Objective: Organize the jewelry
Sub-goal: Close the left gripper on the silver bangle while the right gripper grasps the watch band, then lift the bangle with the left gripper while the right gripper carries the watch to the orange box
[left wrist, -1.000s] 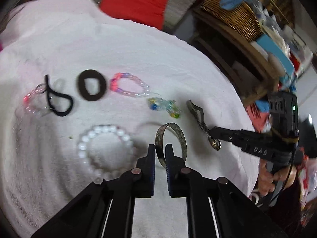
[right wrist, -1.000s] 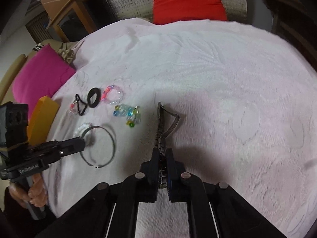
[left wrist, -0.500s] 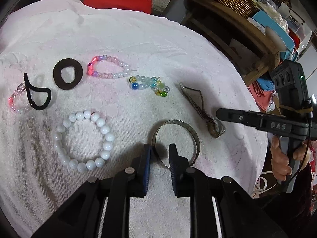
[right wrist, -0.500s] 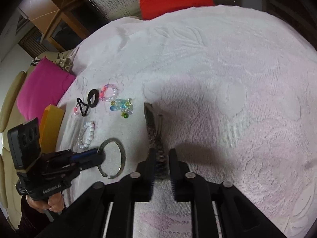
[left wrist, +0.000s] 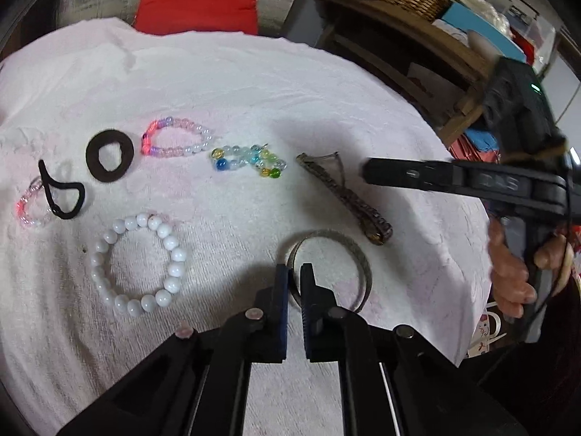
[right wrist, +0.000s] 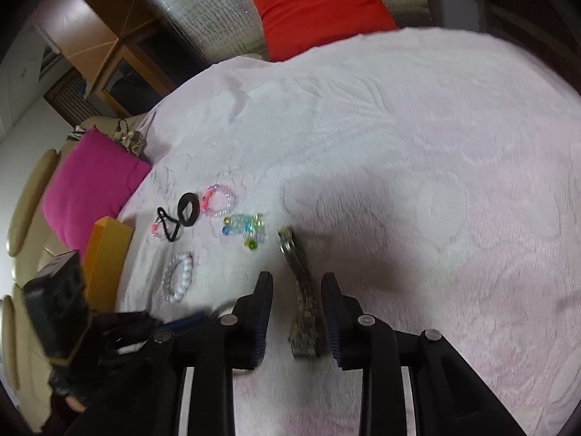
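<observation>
My left tongs clenched on bangle rim, lower centre | right tongs just opening, released, straddling watch band

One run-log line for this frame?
left gripper: shut on metal bangle | right gripper: jaws opening, metal watch band between, released | cloth: jewelry laid out

A nubby, matt white cloth is spread under everything. The bangle and watch strap look like dull metal – the strap finely linked. Glossy white beads and clear, possibly glass beads are seen beside a matt fabric hair tie.
</observation>
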Tool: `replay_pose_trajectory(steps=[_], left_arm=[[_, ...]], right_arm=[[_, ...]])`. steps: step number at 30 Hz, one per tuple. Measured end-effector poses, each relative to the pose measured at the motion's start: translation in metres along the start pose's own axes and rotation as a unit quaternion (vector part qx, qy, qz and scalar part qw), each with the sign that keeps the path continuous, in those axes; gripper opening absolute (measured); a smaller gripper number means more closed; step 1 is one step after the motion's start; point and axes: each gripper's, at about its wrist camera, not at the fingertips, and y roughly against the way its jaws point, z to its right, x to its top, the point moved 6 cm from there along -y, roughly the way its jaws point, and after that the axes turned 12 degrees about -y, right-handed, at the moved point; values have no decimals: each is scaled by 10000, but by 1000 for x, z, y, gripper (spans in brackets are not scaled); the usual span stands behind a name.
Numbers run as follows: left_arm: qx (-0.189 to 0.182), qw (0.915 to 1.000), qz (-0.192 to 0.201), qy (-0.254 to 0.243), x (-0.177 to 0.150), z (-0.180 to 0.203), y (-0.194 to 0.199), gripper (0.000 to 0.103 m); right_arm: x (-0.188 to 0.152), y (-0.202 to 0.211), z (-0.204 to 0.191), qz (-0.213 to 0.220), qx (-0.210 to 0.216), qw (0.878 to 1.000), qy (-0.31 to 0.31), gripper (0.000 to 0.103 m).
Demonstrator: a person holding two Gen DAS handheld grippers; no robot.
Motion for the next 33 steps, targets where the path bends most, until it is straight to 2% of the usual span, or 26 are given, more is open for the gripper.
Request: replay_pose_trajectory(steps=[7,8,9,10,14,17,18,19,20,21,22,26,30,33], left_arm=[[-60,9997,219,-99,-7,-1,29,4],[-50,9997,229,-104,-11,-3,33,4],[-49,9997,233,-97,-15,-5,36,4],[-84,9996,254,-65,-18,-6,39,4],[-261,9989,359,-142,-19,-1,45,4],[-341,9987,295,-236,-15,10,37,6],[-272,9989,249,-281,-13,13,33,10],[-173,9991,174,-332,-12,17,26,27],[-75,9992,112,-373,-12,19,23,52],[157,9989,14,-437,-12,21,17,61],[294,9984,-11,-485,-12,23,15,65],[387,9973,-32,-619,-8,31,11,69],[494,9972,-324,-459,-12,26,-6,69],[569,9963,-283,-572,-11,32,-8,71]], right_arm=[[2,-34,-5,-76,-455,9988,173,31],[2,-35,-5,-47,-548,9983,208,25],[1,-34,-5,12,-630,9977,263,14],[1,-33,-6,61,-727,9968,315,11],[0,-15,-6,336,-690,9968,220,11],[1,2,-3,571,-666,9961,99,11],[2,9,3,656,-648,9957,-15,11],[3,12,5,689,-633,9956,-65,11],[4,16,8,719,-602,9955,-118,11],[5,19,14,714,-544,9958,-193,11],[6,19,17,674,-518,9961,-245,11],[7,17,26,551,-534,9966,-300,11],[8,17,24,513,-425,9973,-298,11],[7,15,22,504,-412,9975,-274,11]])
